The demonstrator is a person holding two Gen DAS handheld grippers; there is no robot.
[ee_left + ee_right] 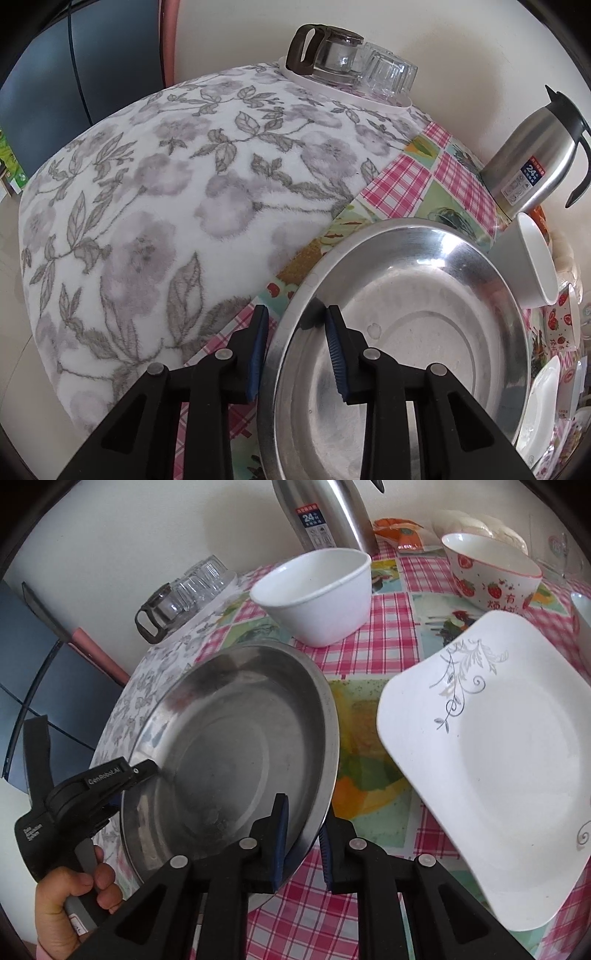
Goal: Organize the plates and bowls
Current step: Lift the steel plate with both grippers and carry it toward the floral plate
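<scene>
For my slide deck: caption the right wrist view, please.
Both grippers clamp opposite rim edges of a steel plate beside a square white plate.

Floral cloth [155, 206] left clear; bowl [317, 594] blocks behind.

Right gripper [303, 843]: black frame, blue ribbed pads, silver pivot screws. Left gripper [297, 350]: same build, white "GenRobot.AI" lettering, grey handle.

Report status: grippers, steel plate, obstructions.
Left gripper astride steel plate rim, grip unconfirmed. Right gripper shut on opposite rim. Plate on table. White bowl and square plate close by.
</scene>
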